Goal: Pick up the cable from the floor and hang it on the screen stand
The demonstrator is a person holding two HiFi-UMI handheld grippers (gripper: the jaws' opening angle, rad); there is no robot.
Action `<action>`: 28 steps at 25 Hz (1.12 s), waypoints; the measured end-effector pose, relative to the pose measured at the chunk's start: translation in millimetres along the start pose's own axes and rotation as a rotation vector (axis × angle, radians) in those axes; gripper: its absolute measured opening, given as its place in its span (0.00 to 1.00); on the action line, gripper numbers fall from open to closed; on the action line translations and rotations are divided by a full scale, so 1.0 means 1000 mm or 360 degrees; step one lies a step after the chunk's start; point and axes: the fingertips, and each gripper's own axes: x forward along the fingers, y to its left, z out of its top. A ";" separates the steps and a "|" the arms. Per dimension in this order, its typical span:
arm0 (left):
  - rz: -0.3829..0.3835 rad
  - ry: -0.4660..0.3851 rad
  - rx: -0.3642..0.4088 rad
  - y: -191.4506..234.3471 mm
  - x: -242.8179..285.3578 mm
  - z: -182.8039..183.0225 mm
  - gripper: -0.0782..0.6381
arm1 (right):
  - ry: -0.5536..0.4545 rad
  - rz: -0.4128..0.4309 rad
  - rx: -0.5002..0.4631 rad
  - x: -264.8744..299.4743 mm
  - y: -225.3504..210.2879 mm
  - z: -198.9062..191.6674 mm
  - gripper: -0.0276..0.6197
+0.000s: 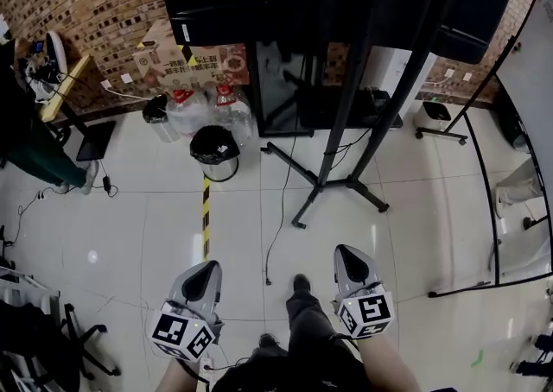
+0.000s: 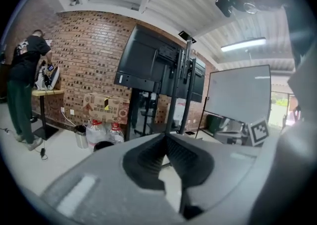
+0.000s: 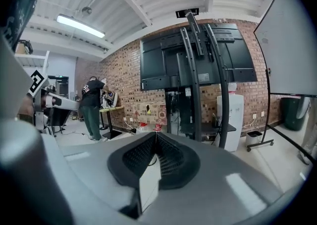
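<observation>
A thin black cable (image 1: 278, 209) lies on the pale tiled floor. It runs from under the screens down to a loose end near my feet. The black screen stand (image 1: 333, 166) rises ahead with splayed legs and carries large dark screens; it also shows in the left gripper view (image 2: 174, 105) and the right gripper view (image 3: 195, 80). My left gripper (image 1: 210, 268) (image 2: 165, 136) hovers left of the cable's end, jaws together, nothing in them. My right gripper (image 1: 345, 252) (image 3: 156, 134) is held right of the cable, shut and empty.
A black waste bin (image 1: 214, 147), water bottles (image 1: 186, 107) and a cardboard box (image 1: 173, 58) stand left of the stand. Yellow-black tape (image 1: 206, 218) marks the floor. A whiteboard on a black frame (image 1: 527, 79) is at the right. A person (image 2: 22, 85) stands by a desk far left.
</observation>
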 end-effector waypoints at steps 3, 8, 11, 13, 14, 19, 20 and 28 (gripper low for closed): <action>0.0022 0.0096 0.0020 0.012 0.048 0.006 0.12 | -0.0008 -0.0001 -0.0034 0.040 -0.030 0.002 0.05; 0.0032 0.0104 0.0105 0.029 0.102 0.019 0.12 | 0.0031 0.0012 -0.0040 0.088 -0.059 -0.010 0.05; 0.0037 0.0105 0.0198 0.037 0.116 0.017 0.12 | 0.0066 0.0004 -0.0046 0.100 -0.062 -0.024 0.05; 0.0024 0.0105 0.0241 0.043 0.122 0.009 0.12 | 0.0105 -0.0014 -0.0038 0.107 -0.061 -0.039 0.05; 0.0019 0.0107 0.0249 0.047 0.127 0.006 0.12 | 0.0126 -0.0028 -0.0024 0.113 -0.061 -0.049 0.05; -0.0096 0.0153 0.0289 0.070 0.160 -0.039 0.12 | 0.0219 -0.0066 0.0043 0.148 -0.051 -0.116 0.05; -0.0120 0.0174 0.0296 0.079 0.170 -0.053 0.12 | 0.0220 -0.0053 0.0040 0.161 -0.047 -0.131 0.05; -0.0240 0.0312 0.0148 0.127 0.216 -0.173 0.12 | 0.0497 -0.0019 0.0136 0.226 -0.019 -0.284 0.06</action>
